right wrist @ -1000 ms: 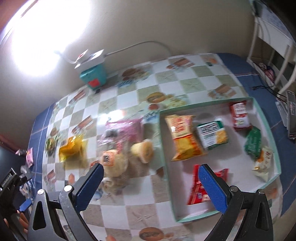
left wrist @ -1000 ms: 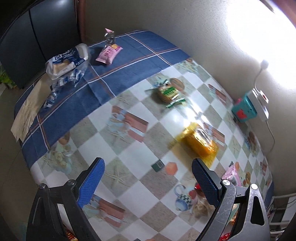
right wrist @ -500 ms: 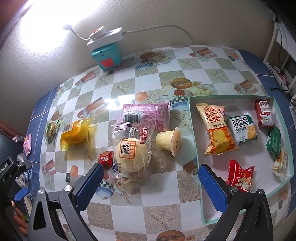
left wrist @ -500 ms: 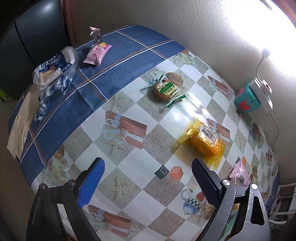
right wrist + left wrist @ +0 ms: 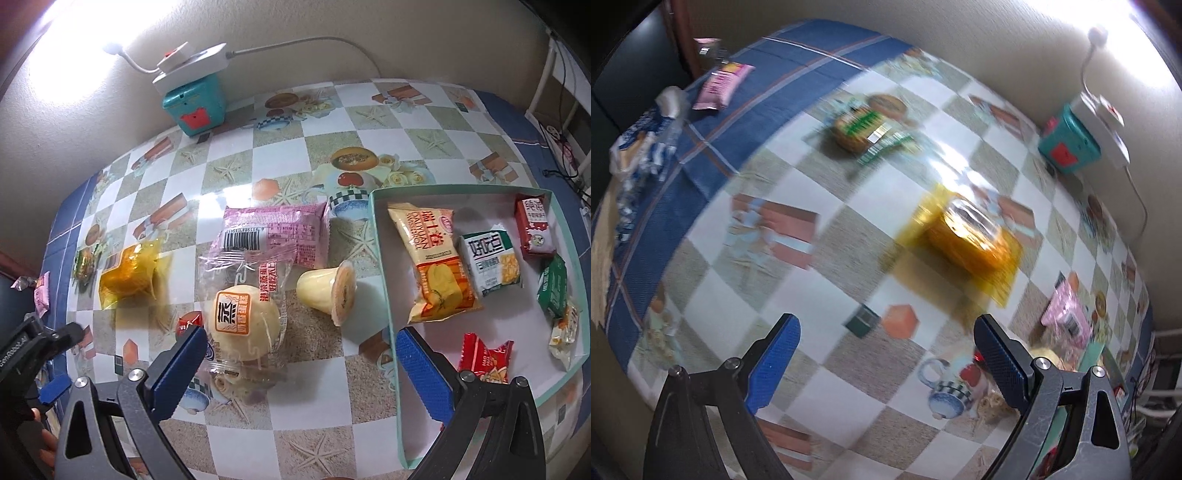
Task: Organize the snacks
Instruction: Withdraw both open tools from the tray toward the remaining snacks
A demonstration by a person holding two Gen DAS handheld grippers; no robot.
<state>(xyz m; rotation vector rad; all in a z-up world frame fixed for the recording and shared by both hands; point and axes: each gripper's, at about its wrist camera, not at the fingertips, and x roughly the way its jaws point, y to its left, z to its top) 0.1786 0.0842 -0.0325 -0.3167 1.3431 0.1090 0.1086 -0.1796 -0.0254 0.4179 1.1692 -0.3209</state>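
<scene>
While the left tongs (image 5: 886, 358) swing closer, spread wide and empty, the yellow packet (image 5: 971, 240) just ahead goes blurry. Right tongs (image 5: 299, 365), also spread and empty, now hover lower over the bun (image 5: 242, 321); tray (image 5: 384, 258) sits right, its near corner cut off.

Two downward wrist views over one table, sharing the yellow packet (image 5: 971, 236) (image 5: 127, 277).
</scene>
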